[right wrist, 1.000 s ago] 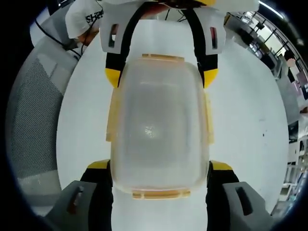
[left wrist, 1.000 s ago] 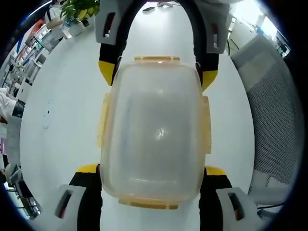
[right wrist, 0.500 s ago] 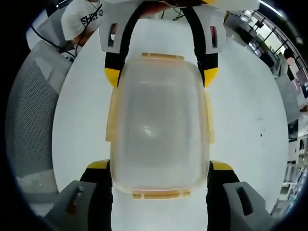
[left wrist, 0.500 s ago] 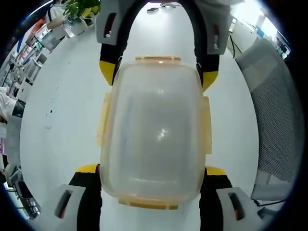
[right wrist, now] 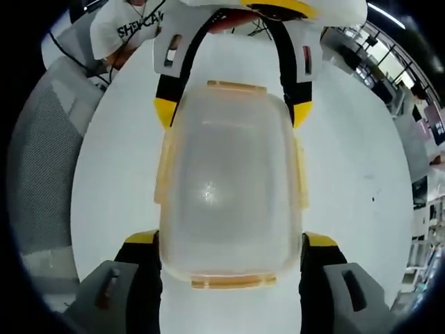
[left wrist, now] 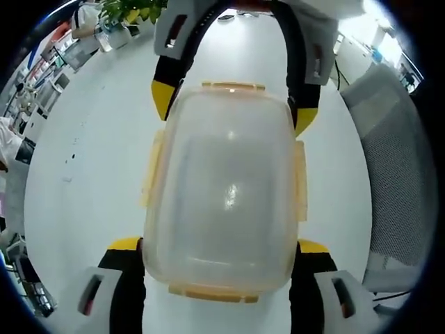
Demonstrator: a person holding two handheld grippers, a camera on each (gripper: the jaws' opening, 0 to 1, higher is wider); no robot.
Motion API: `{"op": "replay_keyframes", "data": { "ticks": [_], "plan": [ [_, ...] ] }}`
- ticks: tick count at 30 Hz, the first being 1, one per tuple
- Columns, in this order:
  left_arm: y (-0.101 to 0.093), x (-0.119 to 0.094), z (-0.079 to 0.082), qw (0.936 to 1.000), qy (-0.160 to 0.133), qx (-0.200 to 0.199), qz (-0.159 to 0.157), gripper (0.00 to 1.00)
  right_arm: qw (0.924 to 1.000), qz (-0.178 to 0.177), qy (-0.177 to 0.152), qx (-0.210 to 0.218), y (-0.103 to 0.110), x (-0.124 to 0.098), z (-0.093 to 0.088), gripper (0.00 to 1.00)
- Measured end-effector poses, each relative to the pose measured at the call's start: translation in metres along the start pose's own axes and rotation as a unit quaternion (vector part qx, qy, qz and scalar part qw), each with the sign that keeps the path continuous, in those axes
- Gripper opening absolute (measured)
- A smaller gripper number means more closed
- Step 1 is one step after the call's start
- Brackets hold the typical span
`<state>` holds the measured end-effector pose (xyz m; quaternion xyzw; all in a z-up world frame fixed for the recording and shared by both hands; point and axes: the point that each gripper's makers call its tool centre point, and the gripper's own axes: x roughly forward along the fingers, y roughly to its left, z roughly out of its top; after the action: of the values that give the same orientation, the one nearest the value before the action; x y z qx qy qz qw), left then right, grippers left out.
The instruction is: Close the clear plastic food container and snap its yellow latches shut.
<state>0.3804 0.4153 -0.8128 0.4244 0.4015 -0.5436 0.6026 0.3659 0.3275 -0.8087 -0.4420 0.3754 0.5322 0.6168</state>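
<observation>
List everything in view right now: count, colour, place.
container: one, clear plastic, lid on, held between both grippers above the table.
latches: four, yellow, one on each edge of the container.
table: one, white, under the container.
chair: one, grey mesh, beside the table.
plant: one, green, far end of the table in the left gripper view.
left hand-held gripper: one, black and yellow, jaws on both sides of one end of the container.
right hand-held gripper: one, black and yellow, jaws on both sides of the opposite end.
</observation>
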Motion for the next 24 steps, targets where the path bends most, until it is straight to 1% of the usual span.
{"op": "replay_keyframes", "data": {
  "ticks": [1, 3, 4, 6, 8, 9, 11, 12, 13, 15, 16, 17, 18, 20, 22, 24],
  "plan": [
    [0.0, 0.0, 0.0, 1.0, -0.003, 0.0, 0.003, 0.84, 0.9999, -0.009, -0.002, -0.01, -0.001, 0.0, 0.0, 0.79],
    [0.001, -0.001, 0.001, 0.9999, -0.01, 0.004, 0.013, 0.83, 0.9996, -0.021, -0.008, -0.016, -0.003, -0.001, 0.0, 0.78],
    [0.001, -0.002, 0.002, 0.9997, -0.013, 0.008, 0.017, 0.83, 0.9994, -0.027, -0.019, -0.007, -0.003, -0.002, 0.002, 0.78],
    [0.001, -0.004, 0.002, 0.9993, -0.022, 0.016, 0.027, 0.82, 0.998, -0.039, -0.046, 0.02, -0.004, -0.004, 0.006, 0.79],
    [0.0, -0.006, 0.002, 0.9987, -0.037, 0.007, 0.035, 0.82, 0.9952, -0.047, -0.072, 0.046, -0.005, -0.007, 0.008, 0.82],
    [0.001, -0.008, 0.004, 0.9977, -0.051, -0.006, 0.044, 0.82, 0.9937, -0.053, -0.082, 0.056, -0.006, -0.009, 0.009, 0.83],
    [0.001, -0.012, 0.005, 0.9955, -0.074, -0.016, 0.058, 0.81, 0.988, -0.066, -0.106, 0.092, -0.007, -0.013, 0.009, 0.84],
    [0.002, -0.013, 0.005, 0.9943, -0.08, -0.024, 0.066, 0.81, 0.9826, -0.075, -0.124, 0.117, -0.009, -0.016, 0.009, 0.86],
    [0.003, -0.014, 0.004, 0.9925, -0.089, -0.035, 0.076, 0.81, 0.9781, -0.08, -0.14, 0.132, -0.01, -0.017, 0.01, 0.89],
    [0.004, -0.017, 0.004, 0.9882, -0.111, -0.055, 0.091, 0.81, 0.97, -0.084, -0.155, 0.167, -0.008, -0.02, 0.005, 0.92],
    [0.002, -0.019, 0.004, 0.9844, -0.127, -0.073, 0.097, 0.81, 0.9684, -0.085, -0.158, 0.173, -0.007, -0.02, 0.004, 0.92],
    [0.002, -0.02, 0.003, 0.9814, -0.137, -0.086, 0.103, 0.81, 0.9649, -0.091, -0.163, 0.185, -0.005, -0.02, 0.0, 0.93],
    [0.002, -0.022, 0.001, 0.9763, -0.152, -0.104, 0.114, 0.81, 0.9631, -0.093, -0.165, 0.191, -0.004, -0.02, -0.002, 0.93],
    [0.002, -0.023, -0.002, 0.9691, -0.169, -0.126, 0.128, 0.81, 0.9585, -0.091, -0.169, 0.211, 0.004, -0.017, -0.008, 0.94],
    [-0.007, -0.02, -0.006, 0.9621, -0.189, -0.155, 0.121, 0.81, 0.9552, -0.09, -0.171, 0.224, 0.01, -0.015, -0.012, 0.94],
    [-0.013, -0.016, -0.012, 0.9569, -0.197, -0.173, 0.124, 0.81, 0.95, -0.094, -0.174, 0.242, 0.015, -0.012, -0.015, 0.93]
  ]
}}
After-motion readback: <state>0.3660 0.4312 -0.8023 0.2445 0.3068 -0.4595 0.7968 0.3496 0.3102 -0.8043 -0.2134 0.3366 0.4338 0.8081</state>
